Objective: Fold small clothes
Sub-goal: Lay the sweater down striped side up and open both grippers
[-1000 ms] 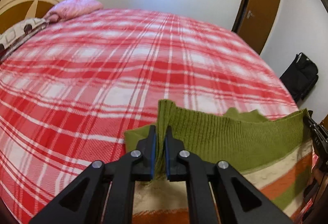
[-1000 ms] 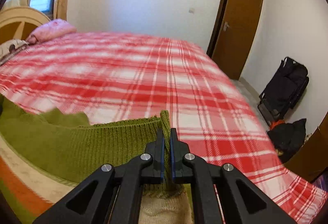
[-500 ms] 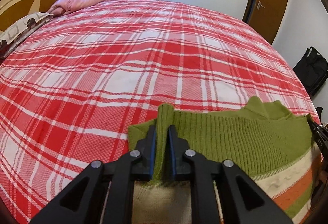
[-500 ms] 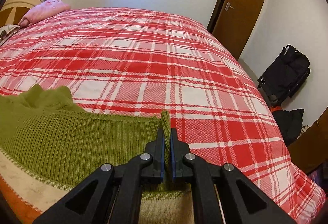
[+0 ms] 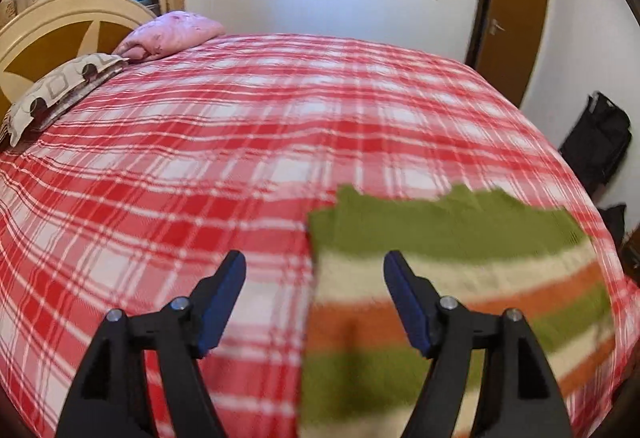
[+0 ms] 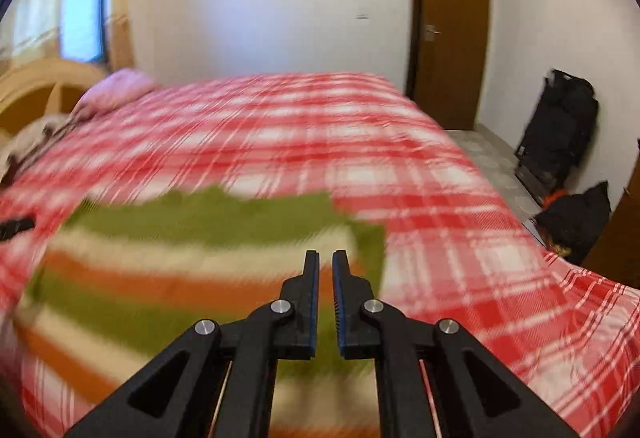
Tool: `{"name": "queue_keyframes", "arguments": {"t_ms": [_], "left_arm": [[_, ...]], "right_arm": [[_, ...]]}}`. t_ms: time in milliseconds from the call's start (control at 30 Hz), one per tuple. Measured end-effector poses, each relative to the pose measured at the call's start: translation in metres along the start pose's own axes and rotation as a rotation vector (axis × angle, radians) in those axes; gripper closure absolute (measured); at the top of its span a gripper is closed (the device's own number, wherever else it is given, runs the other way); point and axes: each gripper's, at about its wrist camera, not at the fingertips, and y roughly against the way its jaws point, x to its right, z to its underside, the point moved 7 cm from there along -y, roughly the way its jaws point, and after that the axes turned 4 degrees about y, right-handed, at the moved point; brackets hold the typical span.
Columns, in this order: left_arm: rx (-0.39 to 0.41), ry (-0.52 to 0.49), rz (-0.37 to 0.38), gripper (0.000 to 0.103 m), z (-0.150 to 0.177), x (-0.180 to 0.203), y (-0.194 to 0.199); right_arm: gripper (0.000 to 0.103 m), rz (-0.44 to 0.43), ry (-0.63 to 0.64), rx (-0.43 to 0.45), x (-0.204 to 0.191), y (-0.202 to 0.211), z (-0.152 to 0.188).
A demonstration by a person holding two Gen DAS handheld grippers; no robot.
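A knitted sweater [image 5: 460, 278] with green, cream and orange stripes lies flat on the red plaid bed [image 5: 240, 117], its green ribbed band toward the far side. My left gripper [image 5: 316, 258] hovers over its left edge with the jaws opening wide and nothing between them. In the blurred right wrist view, the sweater [image 6: 180, 258] spreads out to the left. My right gripper [image 6: 326, 254] is above its right corner, shut to a thin slit with no cloth in it.
A pink pillow [image 5: 172, 33], a patterned pillow [image 5: 60, 89] and a curved headboard [image 5: 60, 21] are at the far left. A brown door [image 6: 452, 37] and black bags [image 6: 560, 125] stand on the floor beyond the bed's right edge.
Both grippers let go of the green band they were pinching and pulled back and up. The left jaws opened wide. The sweater now lies flat on the bed.
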Motion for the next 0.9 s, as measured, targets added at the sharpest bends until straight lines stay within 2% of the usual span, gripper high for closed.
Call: {"name": "queue_keyframes", "arguments": {"t_ms": [133, 333, 433, 533, 767, 900], "left_arm": [[-0.031, -0.039, 0.052, 0.029, 0.035, 0.028, 0.011], [-0.105, -0.085, 0.038, 0.029, 0.08, 0.048, 0.007], [-0.138, -0.089, 0.01, 0.029, 0.094, 0.048, 0.002], [-0.127, -0.114, -0.025, 0.029, 0.101, 0.05, 0.002], [-0.123, -0.132, -0.06, 0.025, 0.108, 0.045, 0.012], [-0.112, -0.136, -0.071, 0.024, 0.109, 0.038, 0.023]], "right_arm": [[0.096, -0.038, 0.009, -0.058, -0.023, 0.001, 0.038], [0.096, -0.049, -0.015, -0.141, -0.03, -0.007, 0.084], [0.096, -0.033, 0.006, -0.101, -0.032, -0.003, 0.091], [0.096, 0.007, 0.053, -0.09, -0.037, -0.002, 0.093], [0.096, 0.023, 0.058, -0.093, -0.037, 0.008, 0.098], [0.096, 0.029, 0.082, -0.132, -0.039, 0.02, 0.101]]}}
